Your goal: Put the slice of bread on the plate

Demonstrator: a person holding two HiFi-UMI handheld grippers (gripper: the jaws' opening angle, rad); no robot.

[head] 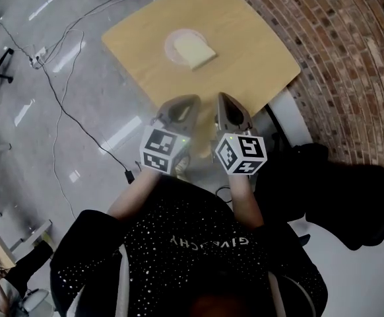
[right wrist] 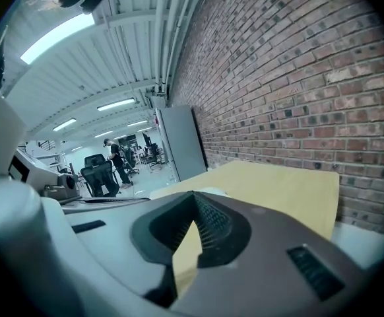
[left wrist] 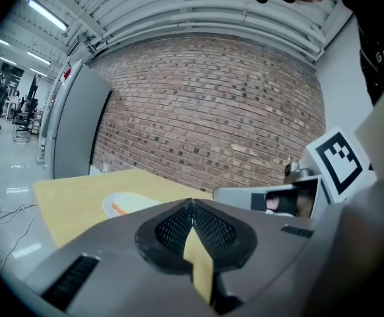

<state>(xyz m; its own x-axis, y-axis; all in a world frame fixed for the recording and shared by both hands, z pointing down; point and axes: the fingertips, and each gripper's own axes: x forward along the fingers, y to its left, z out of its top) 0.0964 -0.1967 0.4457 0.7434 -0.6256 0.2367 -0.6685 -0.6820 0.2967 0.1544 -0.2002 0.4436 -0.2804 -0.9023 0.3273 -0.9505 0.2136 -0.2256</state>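
- Lying flat on the plate (head: 171, 43) is the slice of bread (head: 196, 51). One corner pokes out over the plate's rim.
- The wooden table (head: 258, 55) is under the plate.
- The left gripper (head: 192, 101) is well away from the plate, out past the table's edge on the person's side. Its two jaws touch at the tips and hold nothing.
- The right gripper (head: 222, 98) is just as far from the plate. Its jaws are closed tight and it is empty too.
- I think the job looks done, since the bread is on the plate and no claw touches it.
- The next move needs no carrying. It only calls for keeping both claws clear of the plate, so the bread does not get bumped.
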